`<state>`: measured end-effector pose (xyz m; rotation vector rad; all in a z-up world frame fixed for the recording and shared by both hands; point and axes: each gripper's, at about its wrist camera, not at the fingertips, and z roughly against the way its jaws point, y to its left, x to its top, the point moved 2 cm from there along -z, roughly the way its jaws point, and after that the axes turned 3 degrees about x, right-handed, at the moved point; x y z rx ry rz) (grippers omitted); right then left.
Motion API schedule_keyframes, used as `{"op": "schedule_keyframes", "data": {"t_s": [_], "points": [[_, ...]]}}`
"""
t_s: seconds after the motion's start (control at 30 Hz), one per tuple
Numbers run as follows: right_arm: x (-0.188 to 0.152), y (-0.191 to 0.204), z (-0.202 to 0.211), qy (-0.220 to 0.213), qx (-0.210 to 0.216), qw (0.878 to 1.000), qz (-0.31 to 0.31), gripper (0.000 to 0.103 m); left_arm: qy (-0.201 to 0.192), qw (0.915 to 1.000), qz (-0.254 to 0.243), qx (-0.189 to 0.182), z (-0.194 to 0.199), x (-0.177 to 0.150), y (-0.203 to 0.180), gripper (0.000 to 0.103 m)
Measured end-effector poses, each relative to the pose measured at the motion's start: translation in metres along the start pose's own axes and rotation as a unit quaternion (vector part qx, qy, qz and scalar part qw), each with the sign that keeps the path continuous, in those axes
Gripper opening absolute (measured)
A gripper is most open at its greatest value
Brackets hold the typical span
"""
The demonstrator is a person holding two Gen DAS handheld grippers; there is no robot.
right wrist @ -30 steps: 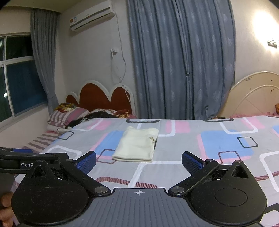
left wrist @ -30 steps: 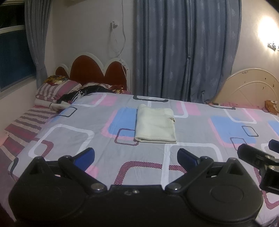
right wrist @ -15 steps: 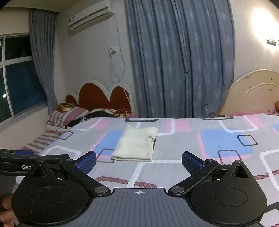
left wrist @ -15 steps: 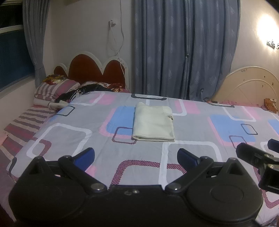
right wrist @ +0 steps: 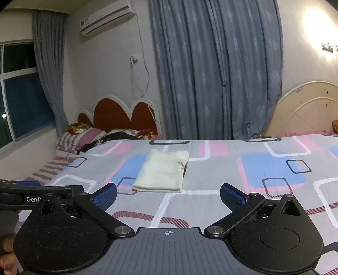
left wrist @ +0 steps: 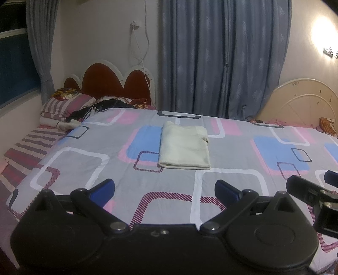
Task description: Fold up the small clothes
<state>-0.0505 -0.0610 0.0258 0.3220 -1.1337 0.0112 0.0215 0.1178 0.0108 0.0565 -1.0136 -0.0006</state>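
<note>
A wide bed fills both views, covered by a grey bedsheet printed with pink, blue and white rounded squares. Behind it hang long grey-blue curtains, with a dark window to the left and a white air conditioner high on the wall. A red scalloped headboard stands at the far left corner of the bed, and a cream headboard leans at the right. Striped pillows and a dark heap of clothes lie below the red headboard.

The folded cream garment rests flat on the bedsheet near the middle of the bed, well apart from both grippers. There are no containers on the bed.

The left gripper hovers over the near edge, its blue-padded fingers spread wide and holding nothing. The right gripper hangs likewise, fingers wide apart and empty.
</note>
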Motion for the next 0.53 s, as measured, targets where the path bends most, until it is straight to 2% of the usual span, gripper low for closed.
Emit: {"op": "schedule_keyframes", "data": {"t_s": [0.23, 0.47, 0.53], "points": [[0.0, -0.004, -0.002, 0.004, -0.001, 1.0, -0.003, 0.103, 0.003, 1.0, -0.003, -0.004, -0.004, -0.001, -0.002, 0.101], [-0.003, -0.005, -0.011, 0.015, 0.0, 1.0, -0.004, 0.103, -0.039, 0.9986, 0.0, -0.037, -0.009, -0.008, -0.001, 0.101], [-0.006, -0.008, -0.017, 0.021, -0.001, 1.0, -0.003, 0.103, -0.032, 0.998, 0.011, -0.054, -0.02, -0.008, 0.001, 0.101]]}}
